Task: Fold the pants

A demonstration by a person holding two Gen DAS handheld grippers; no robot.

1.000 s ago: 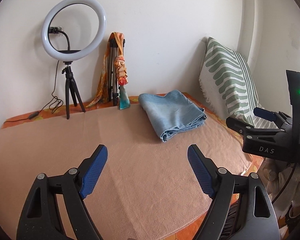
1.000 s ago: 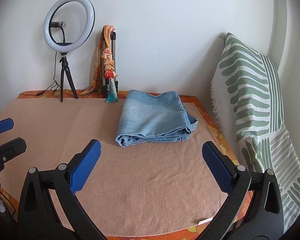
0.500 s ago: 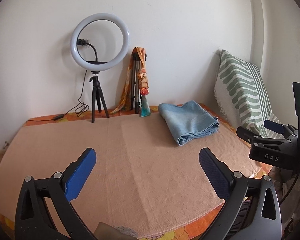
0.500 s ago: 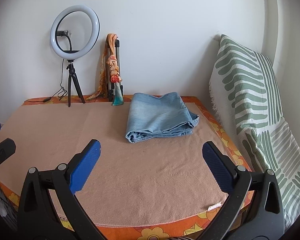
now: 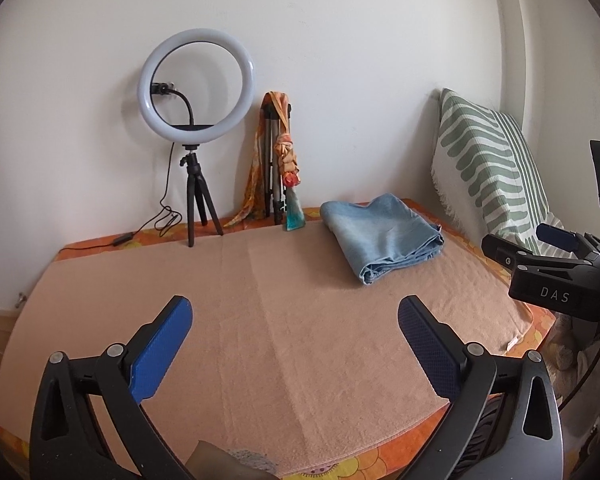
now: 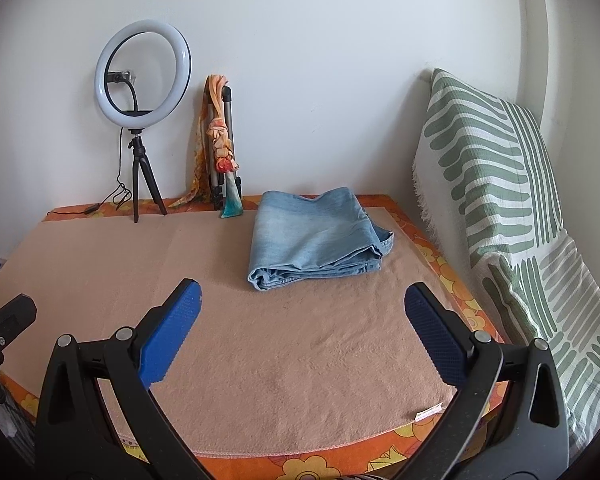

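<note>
Light blue denim pants [image 6: 318, 234] lie folded into a thick rectangle at the far right of the table, on a peach towel [image 6: 284, 344]; the left wrist view shows the pants [image 5: 382, 236] too. My left gripper [image 5: 296, 312] hangs open over the near part of the towel, nothing between its blue pads. My right gripper [image 6: 302, 300] is also open and empty, short of the pants' near fold. Seen from the left wrist view, the right gripper [image 5: 540, 248] sits at the table's right edge.
A ring light on a small tripod [image 5: 194, 128] stands at the back left, its cable trailing on the table. A folded tripod with an orange scarf [image 6: 220, 148] leans on the wall. A green-striped cushion [image 6: 496, 184] lines the right side. The towel covers an orange flowered cloth [image 6: 440, 256].
Both grippers have pulled back from the pants, so more of the table shows. The left gripper's jaws opened wider. The pants have not moved.
</note>
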